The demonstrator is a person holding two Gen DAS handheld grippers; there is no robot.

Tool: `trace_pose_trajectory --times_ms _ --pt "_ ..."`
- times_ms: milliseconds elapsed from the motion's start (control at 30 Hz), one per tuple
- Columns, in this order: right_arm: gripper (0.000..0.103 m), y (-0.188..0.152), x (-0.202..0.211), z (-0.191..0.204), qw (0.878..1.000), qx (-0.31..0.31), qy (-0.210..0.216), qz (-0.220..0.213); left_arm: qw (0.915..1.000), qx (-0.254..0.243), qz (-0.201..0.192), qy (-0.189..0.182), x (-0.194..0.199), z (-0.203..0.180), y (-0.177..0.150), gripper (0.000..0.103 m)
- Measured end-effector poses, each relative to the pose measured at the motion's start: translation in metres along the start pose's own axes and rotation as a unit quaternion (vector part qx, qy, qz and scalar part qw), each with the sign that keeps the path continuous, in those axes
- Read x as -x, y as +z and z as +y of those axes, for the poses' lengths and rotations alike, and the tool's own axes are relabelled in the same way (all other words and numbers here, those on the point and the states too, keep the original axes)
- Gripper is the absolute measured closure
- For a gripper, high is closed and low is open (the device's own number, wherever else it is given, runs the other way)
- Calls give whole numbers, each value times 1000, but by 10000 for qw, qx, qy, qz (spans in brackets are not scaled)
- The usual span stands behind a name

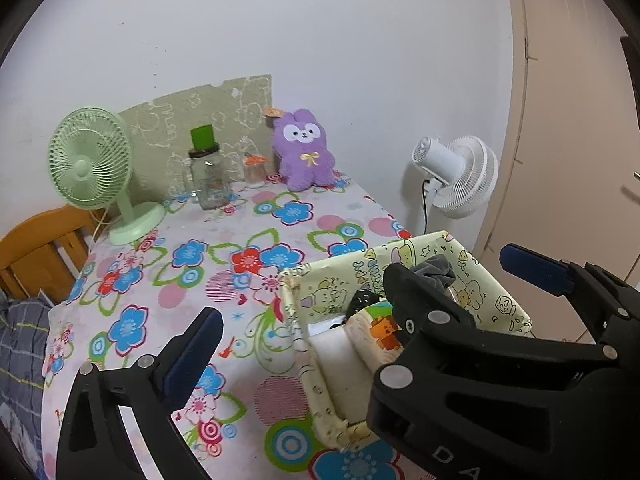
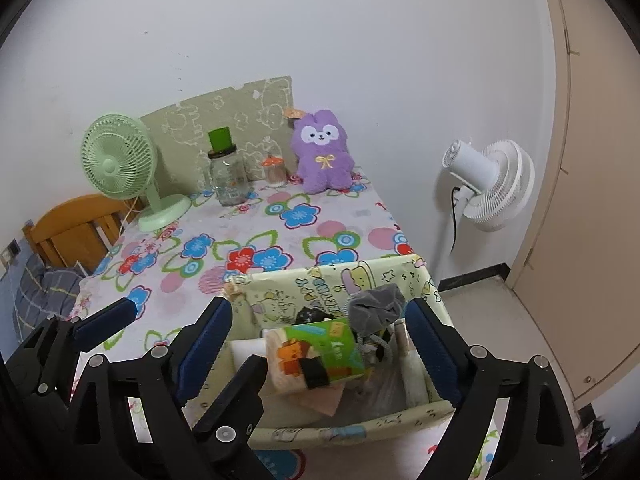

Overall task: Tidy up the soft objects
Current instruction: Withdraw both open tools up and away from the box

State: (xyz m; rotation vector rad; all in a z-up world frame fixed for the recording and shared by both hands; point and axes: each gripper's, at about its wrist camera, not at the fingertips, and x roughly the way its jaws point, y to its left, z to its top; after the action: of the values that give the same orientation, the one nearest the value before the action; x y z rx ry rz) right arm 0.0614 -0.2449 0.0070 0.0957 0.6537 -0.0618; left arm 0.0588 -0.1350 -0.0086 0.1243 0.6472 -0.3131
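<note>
The right gripper is hanging over the cartoon-printed storage box, its jaws standing wide with nothing between them. The left gripper is sitting just beside the box at its left, jaws also wide and empty. Inside the box a grey cloth is lying on top, next to a tissue pack; what is lying under them is perhaps a plastic bag. Far behind, on the flowered tablecloth, a purple plush rabbit is sitting upright against the wall, near a glass jar and a green fan.
</note>
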Motion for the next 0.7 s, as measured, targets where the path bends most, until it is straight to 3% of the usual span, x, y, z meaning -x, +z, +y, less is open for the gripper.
trace_pose_trajectory --times_ms 467,700 --pt "5 1 49 44 9985 195 101 -497 9985 212 -449 216 56 35 -6 0" --pt "5 -2 73 63 9969 192 175 -745 9960 334 -660 500 84 59 -12 0"
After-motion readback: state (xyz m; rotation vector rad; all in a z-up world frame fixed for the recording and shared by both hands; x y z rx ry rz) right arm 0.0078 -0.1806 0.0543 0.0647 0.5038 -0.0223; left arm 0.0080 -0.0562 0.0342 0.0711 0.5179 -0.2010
